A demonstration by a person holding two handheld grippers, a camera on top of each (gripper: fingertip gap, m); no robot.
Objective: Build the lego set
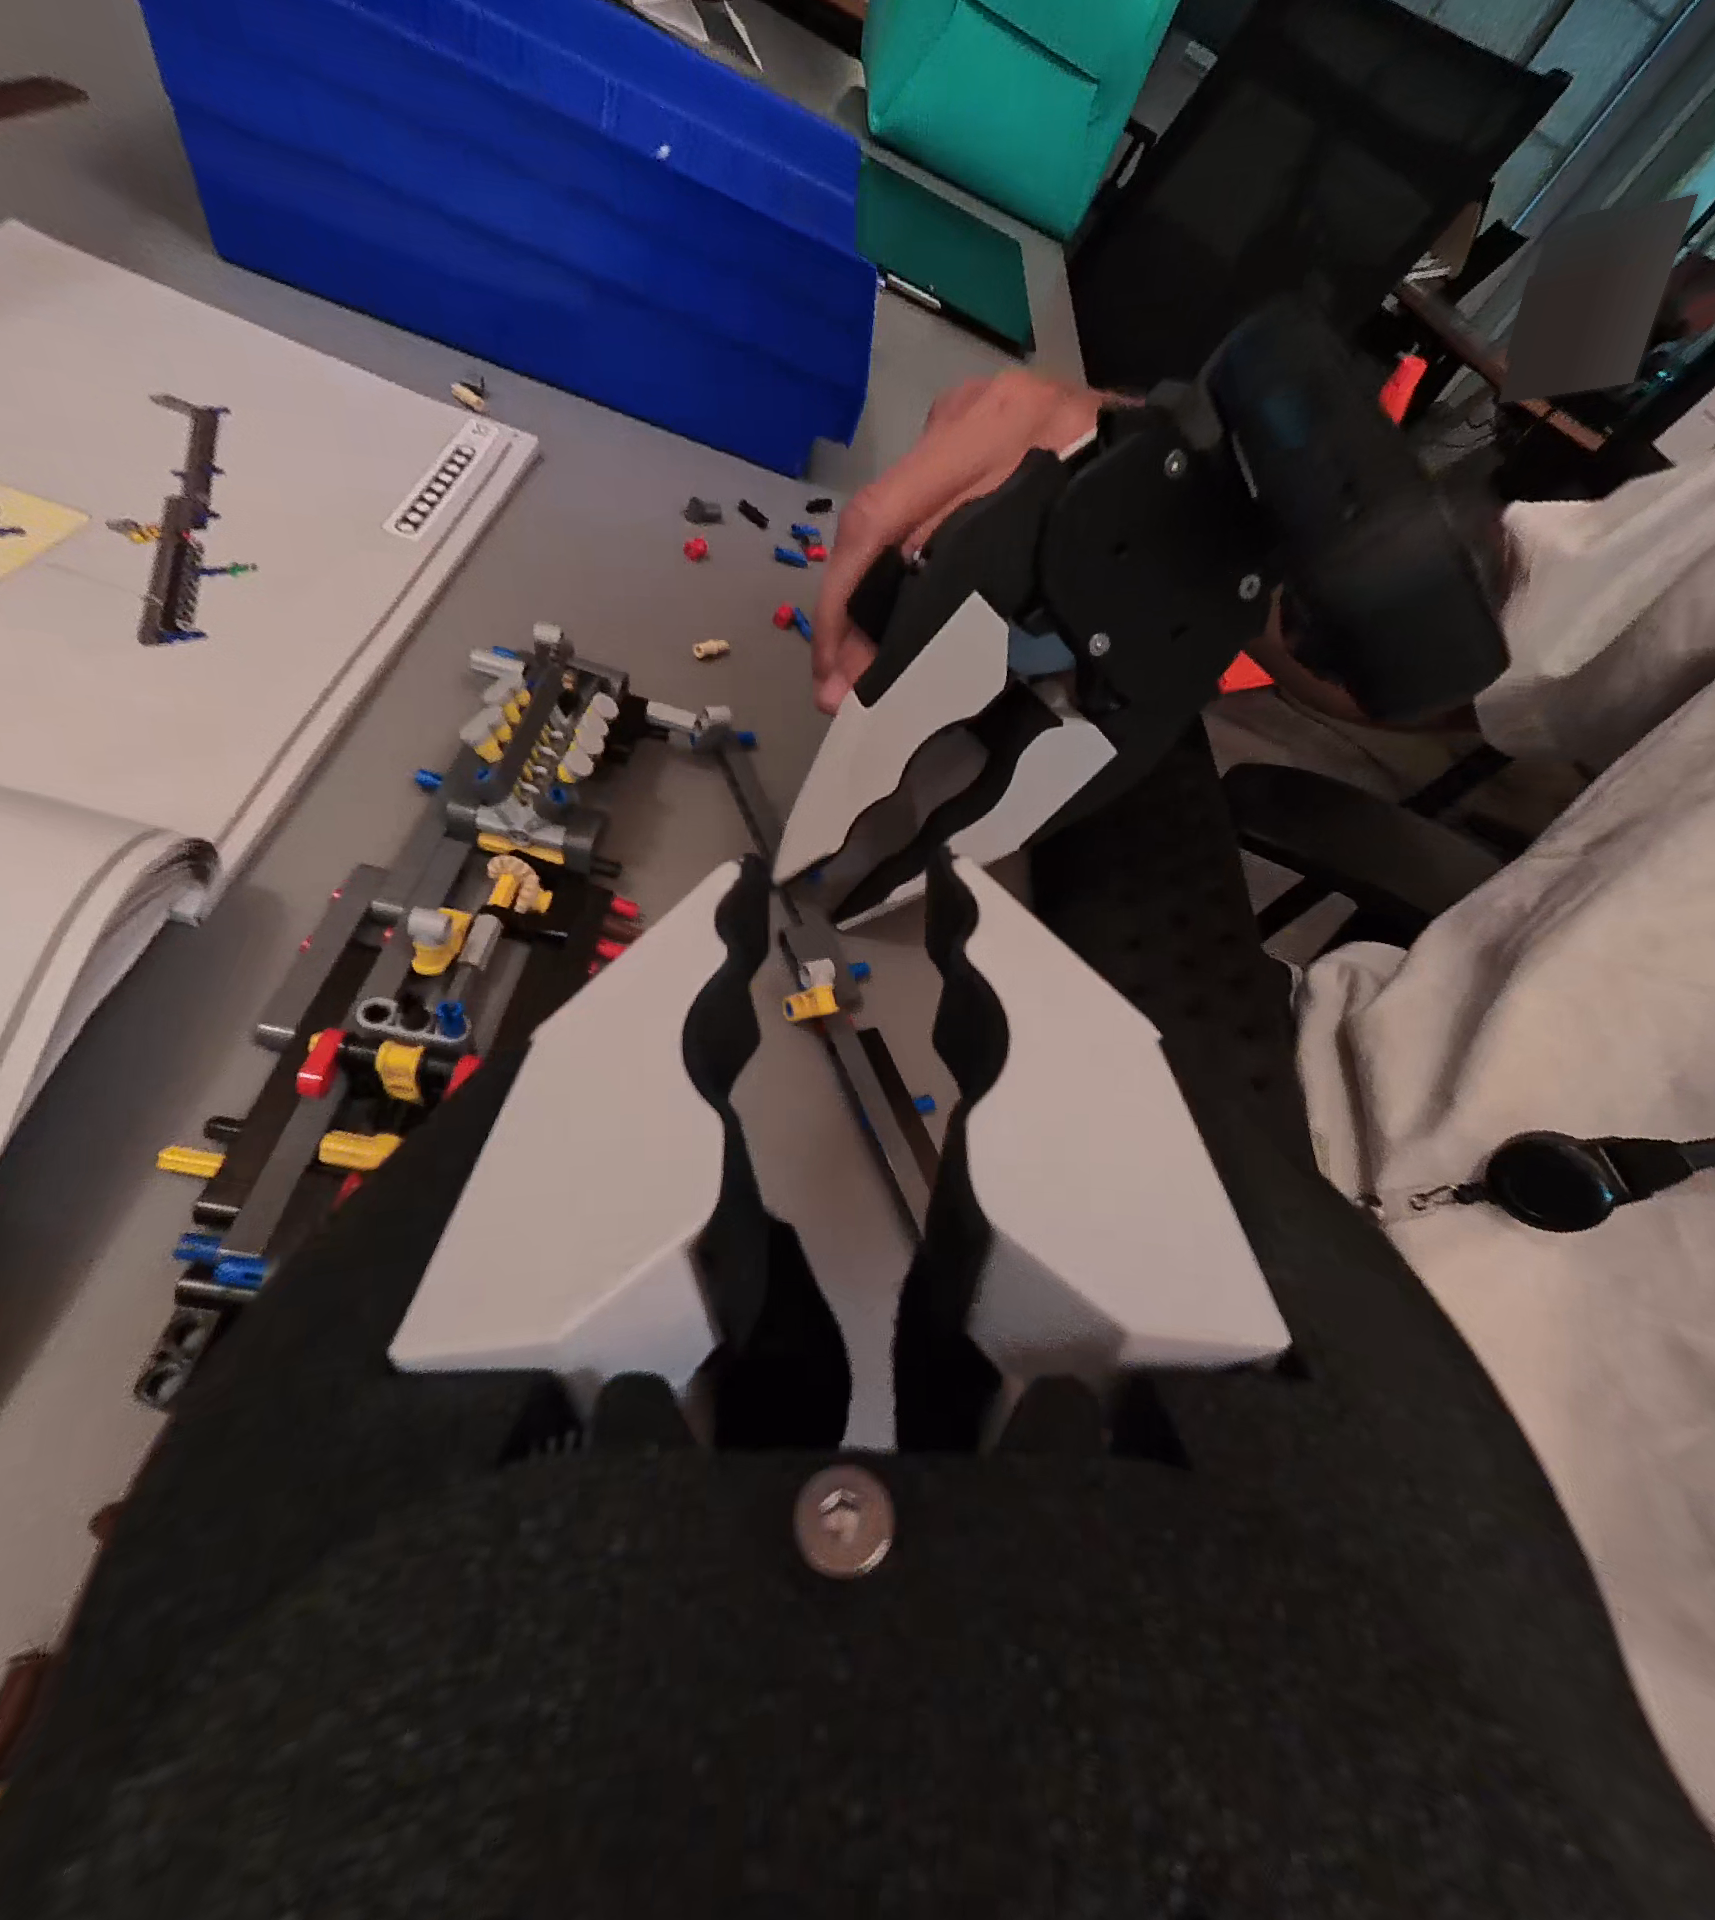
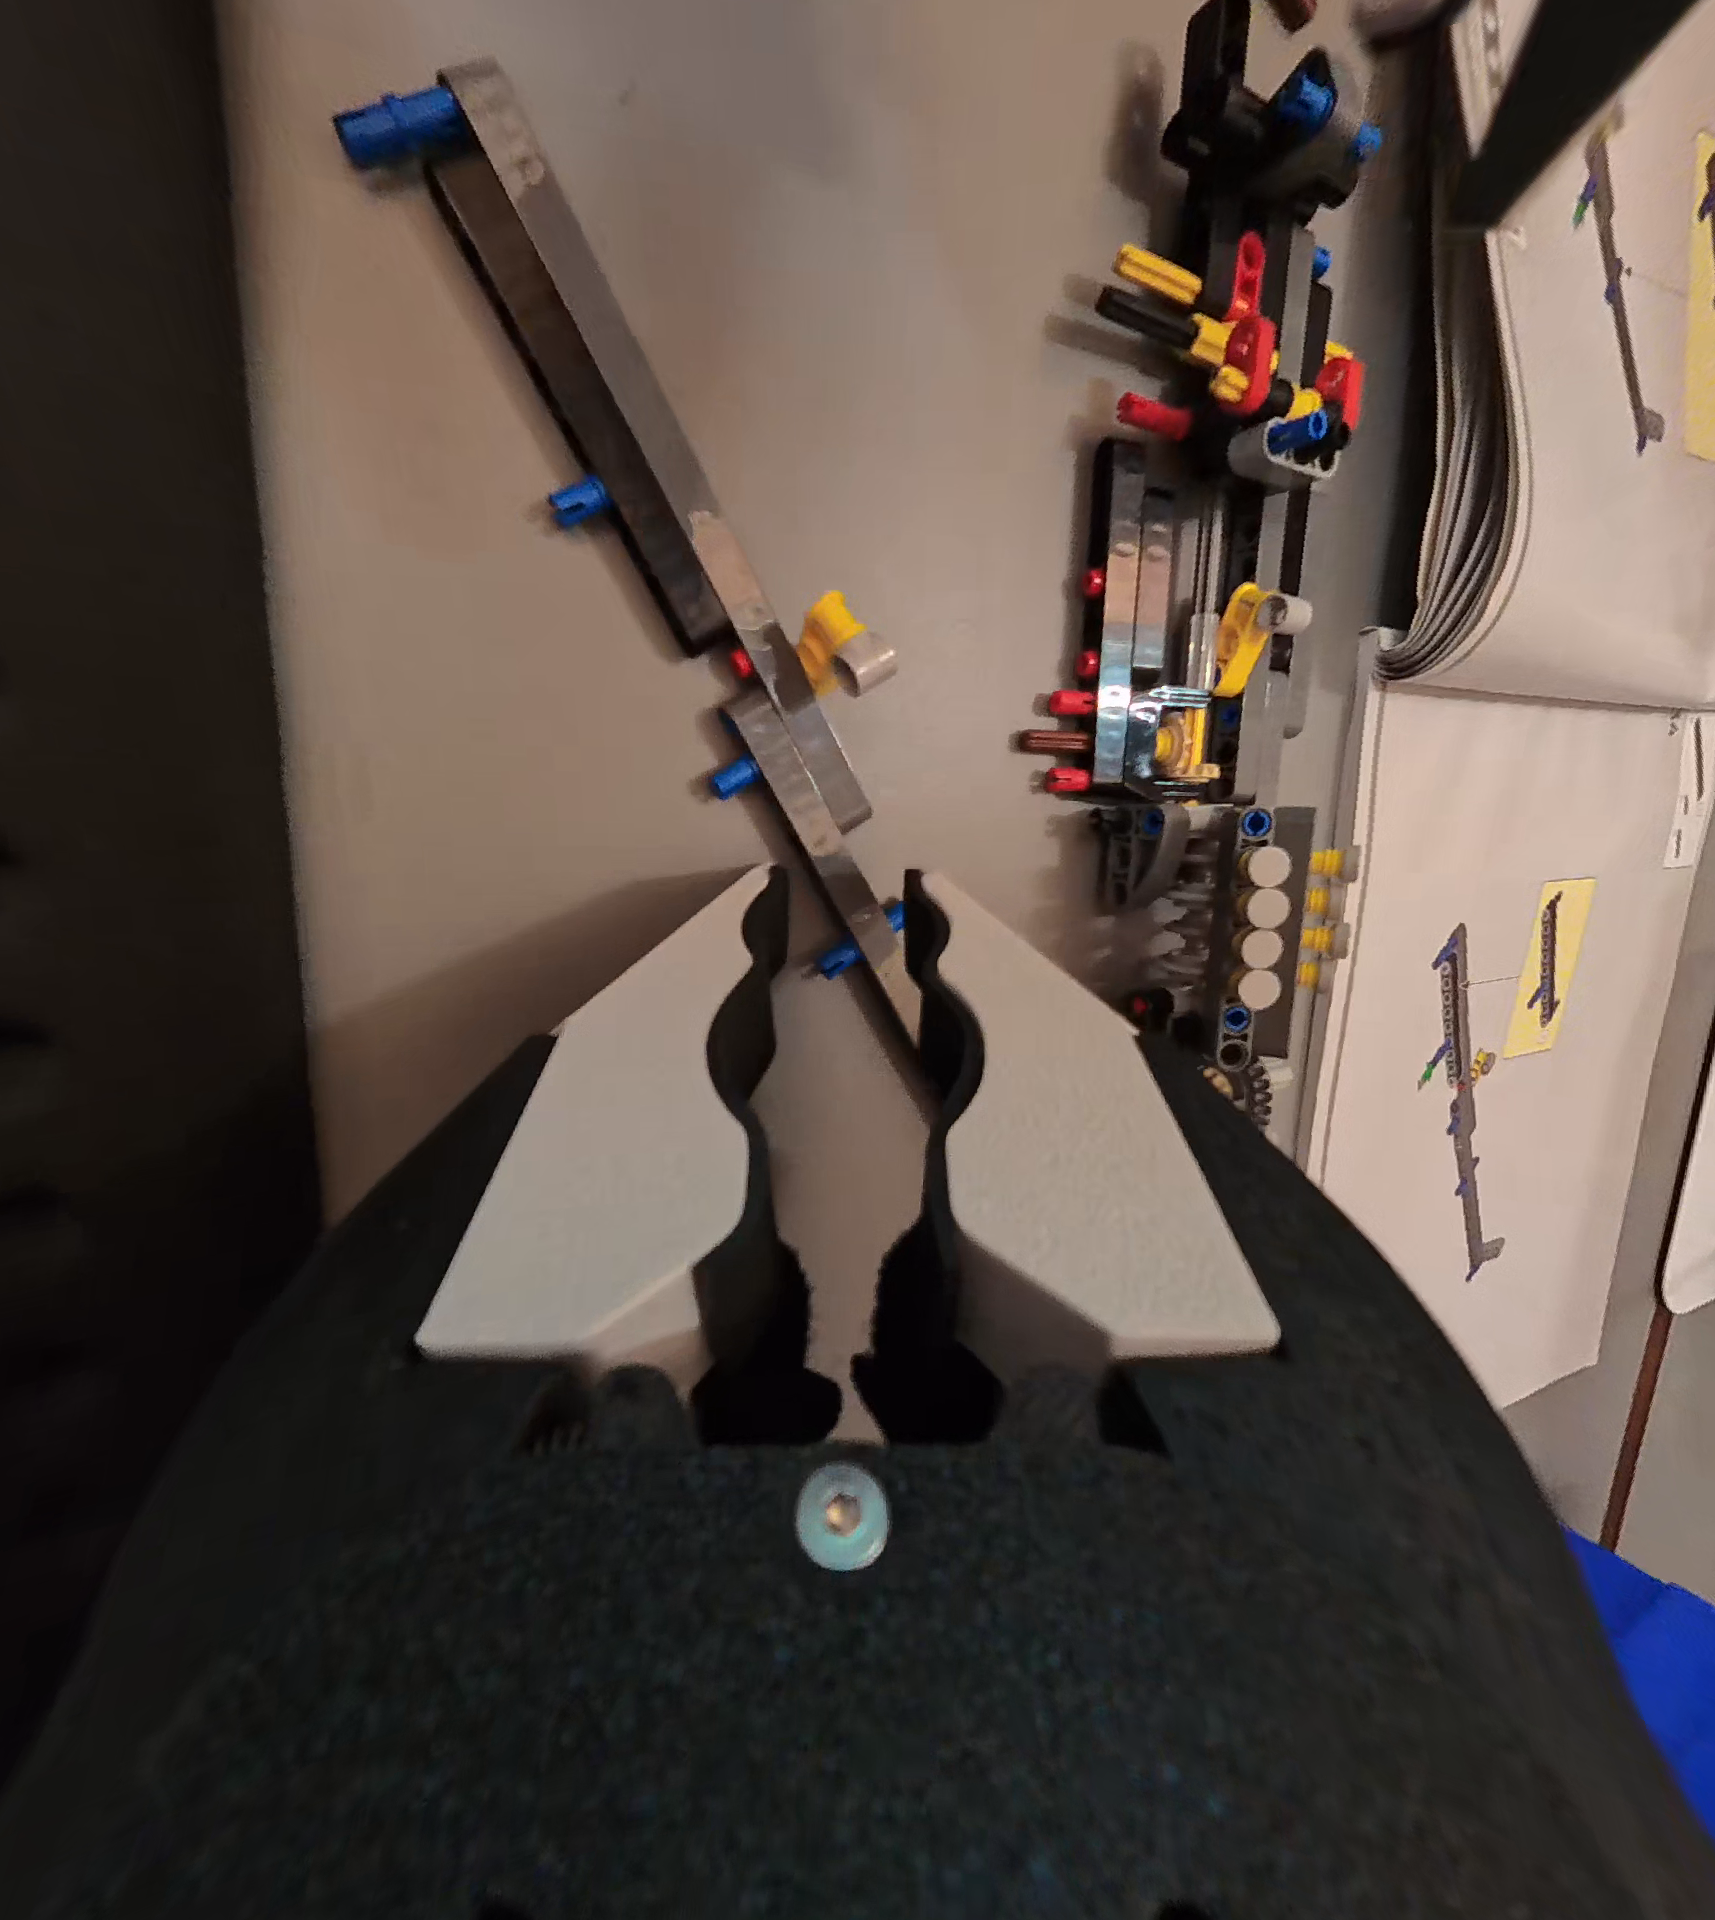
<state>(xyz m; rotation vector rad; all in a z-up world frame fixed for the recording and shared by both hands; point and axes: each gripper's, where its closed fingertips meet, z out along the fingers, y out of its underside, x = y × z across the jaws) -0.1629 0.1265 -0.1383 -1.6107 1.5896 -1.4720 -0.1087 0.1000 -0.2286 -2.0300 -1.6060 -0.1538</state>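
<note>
A long grey and black lego beam [image 1: 879, 1101] with blue pins and a yellow connector [image 1: 809, 1003] lies along the gap of my left gripper [image 1: 842, 862]. That gripper is open and sits above the beam without touching it. My right gripper [image 2: 848, 883] is closed on the same beam [image 2: 604, 343], which crosses its jaws at a slant. The right gripper also shows in the left wrist view [image 1: 811, 894], held by a hand [image 1: 894, 520]. The partly built chassis [image 1: 437, 987] lies to the left on the grey table, and it shows in the right wrist view [image 2: 1237, 623].
The open instruction book [image 1: 157, 623] lies left of the chassis and also shows in the right wrist view [image 2: 1559, 935]. Loose small pieces [image 1: 780, 540] are scattered behind it. A blue bin [image 1: 541, 208] and a green bin [image 1: 988, 125] stand at the back. A person's light clothing [image 1: 1559, 1039] fills the right side. Across from one pair of fingers to the other is roughly 11 cm.
</note>
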